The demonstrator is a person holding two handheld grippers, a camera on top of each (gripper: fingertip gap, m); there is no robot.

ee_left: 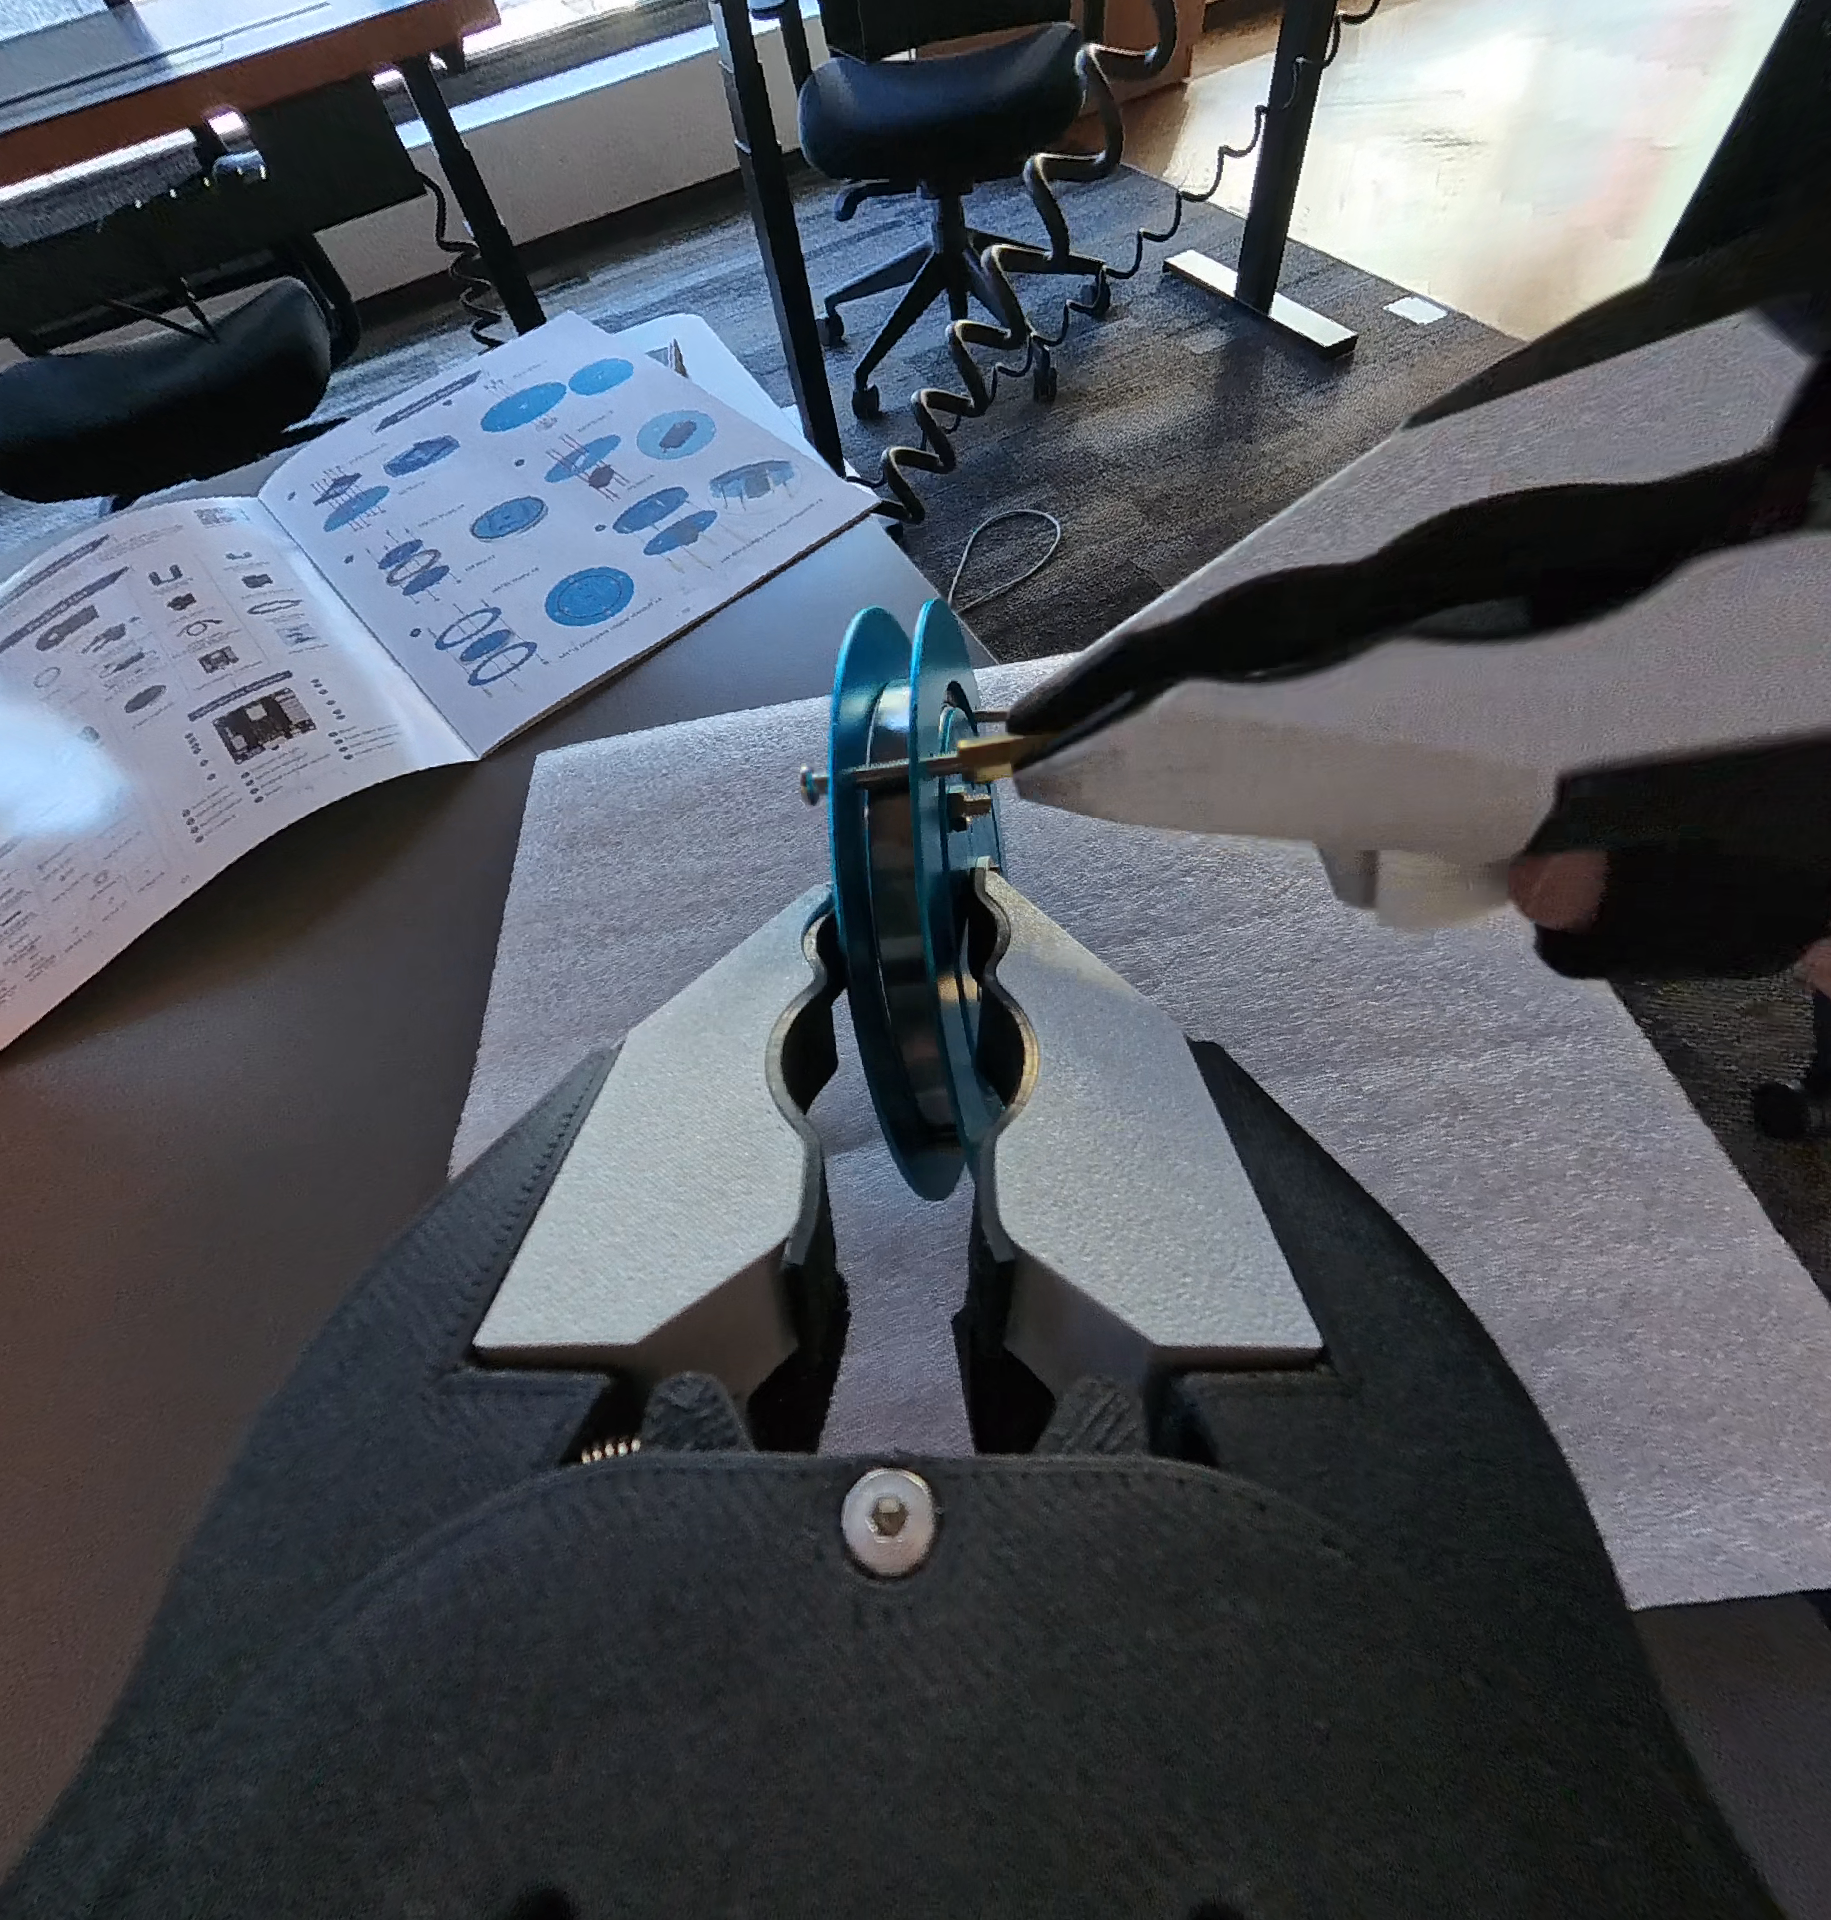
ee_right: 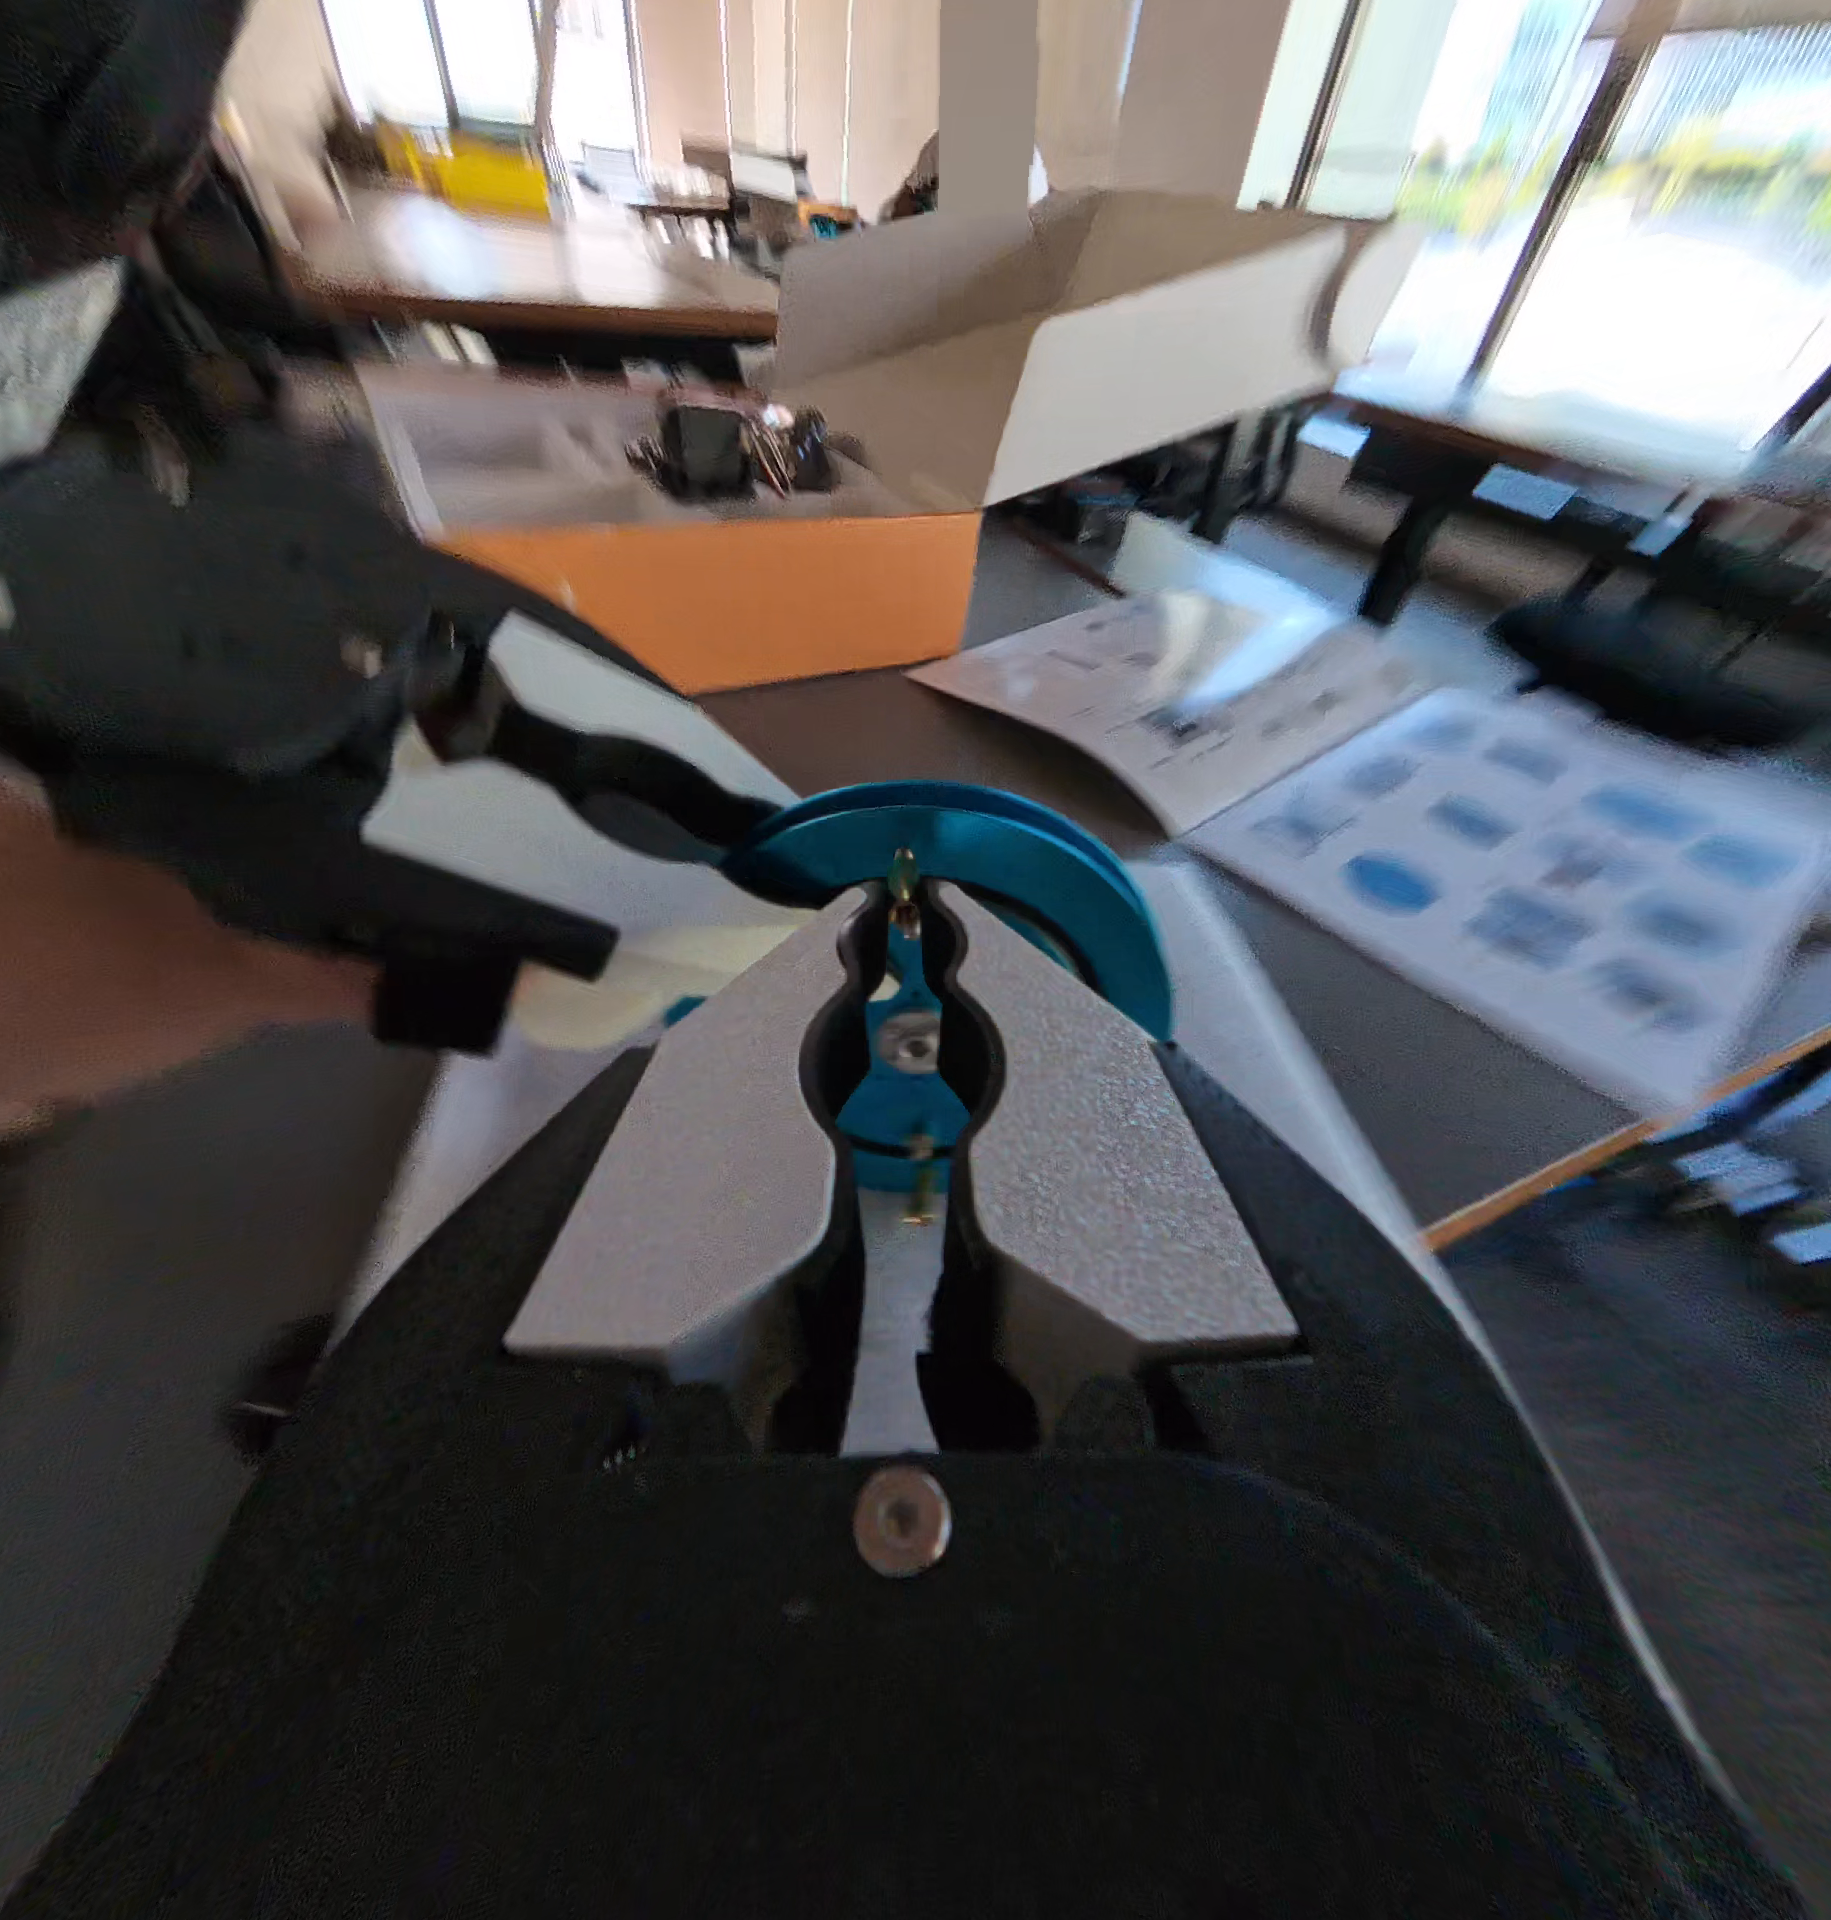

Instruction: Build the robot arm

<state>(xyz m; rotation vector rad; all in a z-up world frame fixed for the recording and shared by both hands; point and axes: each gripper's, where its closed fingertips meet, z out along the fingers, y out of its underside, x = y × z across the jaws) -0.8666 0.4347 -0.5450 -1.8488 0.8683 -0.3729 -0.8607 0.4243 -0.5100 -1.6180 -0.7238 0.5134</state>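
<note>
My left gripper (ee_left: 906, 914) is shut on a blue disc assembly (ee_left: 895, 883), two round blue plates with a dark ring between them, held upright on edge above a white foam sheet (ee_left: 1306, 1195). A thin screw (ee_left: 869, 779) runs through the plates. My right gripper (ee_right: 903, 904) comes in from the right in the left wrist view (ee_left: 1025, 743) and is shut on a small brass standoff (ee_left: 984, 756) at the screw's end. In the right wrist view the blue assembly (ee_right: 1046, 862) sits just beyond my fingertips, with the brass standoff (ee_right: 903, 883) pinched between them.
An open instruction booklet (ee_left: 371, 582) lies on the dark table to the left. An open cardboard box (ee_right: 765, 582) with parts stands behind. Office chairs (ee_left: 942, 135), desk legs and a coiled cable stand on the carpet beyond the table edge. Only a small space, under 4 cm, lies between the two pairs of fingers.
</note>
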